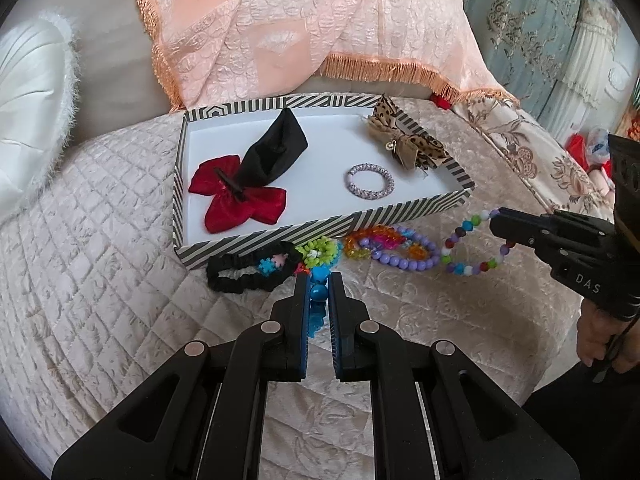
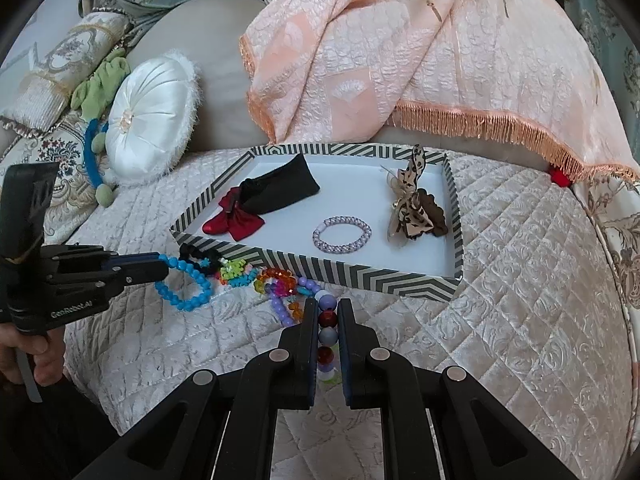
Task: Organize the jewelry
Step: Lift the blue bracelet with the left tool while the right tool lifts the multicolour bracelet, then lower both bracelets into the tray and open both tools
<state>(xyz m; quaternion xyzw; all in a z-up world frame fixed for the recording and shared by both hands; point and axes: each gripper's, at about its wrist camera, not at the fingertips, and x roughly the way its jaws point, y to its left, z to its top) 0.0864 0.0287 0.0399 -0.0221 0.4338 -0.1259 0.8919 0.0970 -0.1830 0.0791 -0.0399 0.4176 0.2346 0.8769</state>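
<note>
Angling downward, left tool (image 1: 319, 280) clamped on blue bracelet (image 2: 185, 285), right tool (image 2: 329, 308) apparently pinching multicoloured beads (image 1: 476, 246).

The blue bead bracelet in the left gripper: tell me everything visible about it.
The blue bead bracelet is a loop of glossy, plastic-looking sky-blue round beads. The left gripper is shut on one end of it; the rest of the loop droops onto the quilted bedspread, in front of the striped tray and beside the black scrunchie.
</note>
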